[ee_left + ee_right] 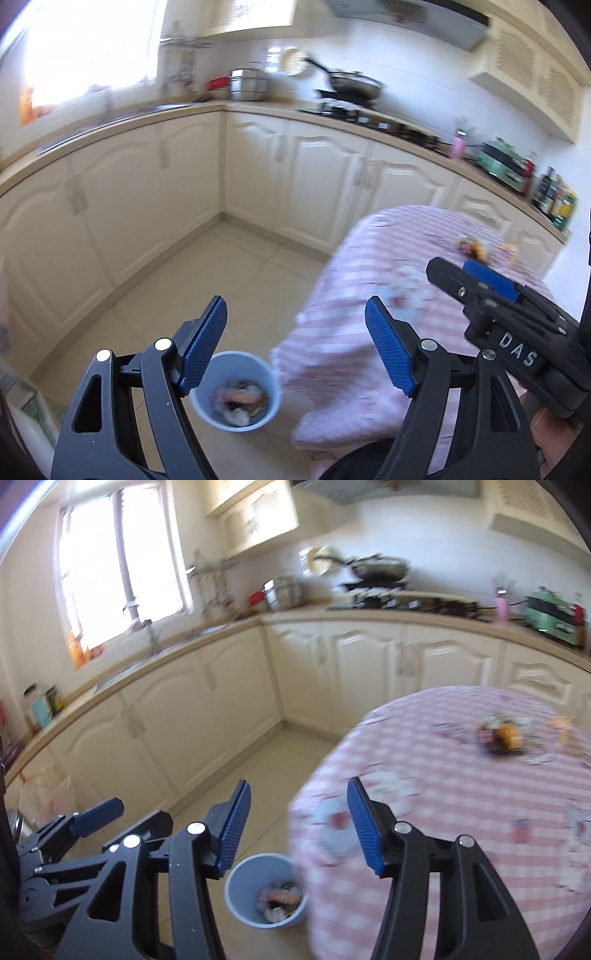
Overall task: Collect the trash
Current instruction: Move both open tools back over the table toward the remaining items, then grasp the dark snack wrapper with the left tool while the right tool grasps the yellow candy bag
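Both views are smeared with blur, so much of the room is hard to read. Nearest, the left gripper [295, 345] points down and forward with its blue pads spread wide and nothing between them. At its lower right a bit of a hand [554, 439] shows, cut off by the edge. The right gripper [299, 827] has the same downward tilt, jaws apart and empty.

Just below them the bin [266, 890] stands on the tiled floor [207, 273], right against the hanging edge of the pink checked tablecloth [461, 812]. Inside lies a heap of trash [280, 899], pale and orange scraps too blurred to name. One gripper finger covers part of the bin's rim in the left view.

Further along the tablecloth sits a small dark and orange clump [502, 738], with another orange bit [561, 725] beside it; I cannot tell what either is. Pale smudges nearer the table's edge could be print or litter.

Beyond, cream cabinets [325, 177] run round the corner under a counter [424, 613], with a wok [354, 85] on the hob.
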